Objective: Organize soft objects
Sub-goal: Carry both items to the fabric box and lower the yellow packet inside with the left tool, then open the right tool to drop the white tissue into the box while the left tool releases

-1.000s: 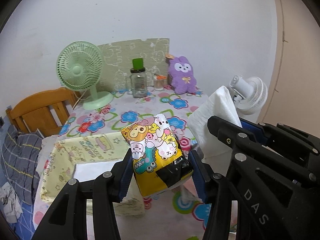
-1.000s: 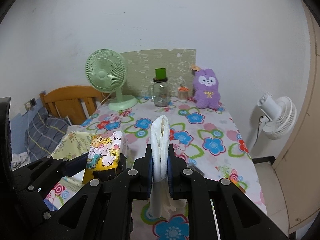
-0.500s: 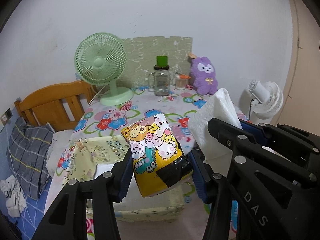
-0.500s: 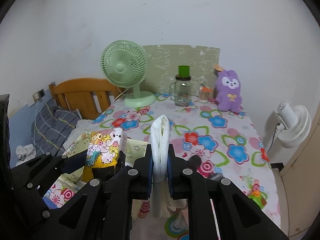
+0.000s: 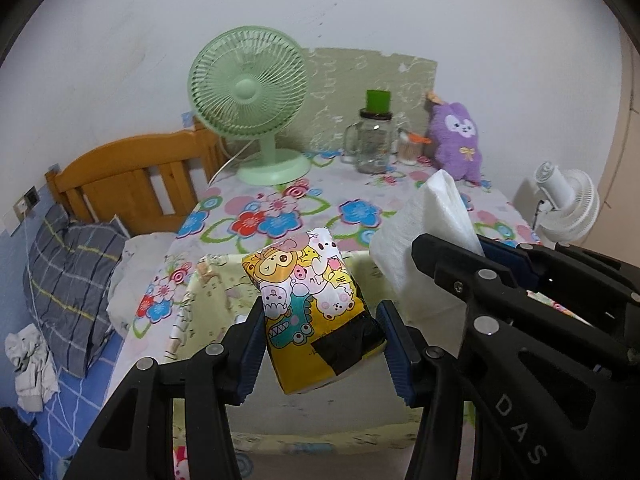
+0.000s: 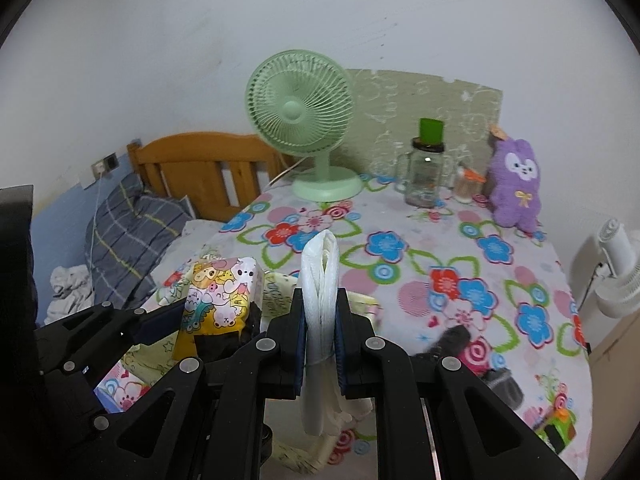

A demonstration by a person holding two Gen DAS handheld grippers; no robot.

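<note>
Both grippers now hang over the yellow fabric box [image 5: 208, 292] at the near-left edge of the table [image 5: 360, 208]; a second ago they were farther right, with more flowered cloth below them. What they carry has not changed.

Left gripper [image 5: 322, 344]: its jaws are clamped on the sides of a soft tissue pack [image 5: 316, 308] printed with cartoon animals on yellow, with a strip of black tape near its lower end. The pack tilts a little and sits above the open top of the box.

Right gripper [image 6: 320, 338]: its jaws are pressed together on a folded white napkin [image 6: 320, 280], which stands upright above the blue pads and droops below them. It is just beside the tissue pack, to the right of it, also near the box.

Farther back on the table stand a green fan [image 5: 252, 104], a glass jar with a green lid [image 5: 374, 136] and a purple plush toy [image 5: 456, 140]. A wooden bed frame [image 5: 132, 176] and a striped pillow [image 5: 68, 272] lie to the left, and a white fan [image 5: 568, 204] to the right.

Progress, as a judgement: both soft items are picked up and brought to the box, but neither is released. Lowering them in and letting go appears to be what is left. The plush toy sits untouched by the wall and may also need sorting. Whether the box already holds anything cannot be told.
</note>
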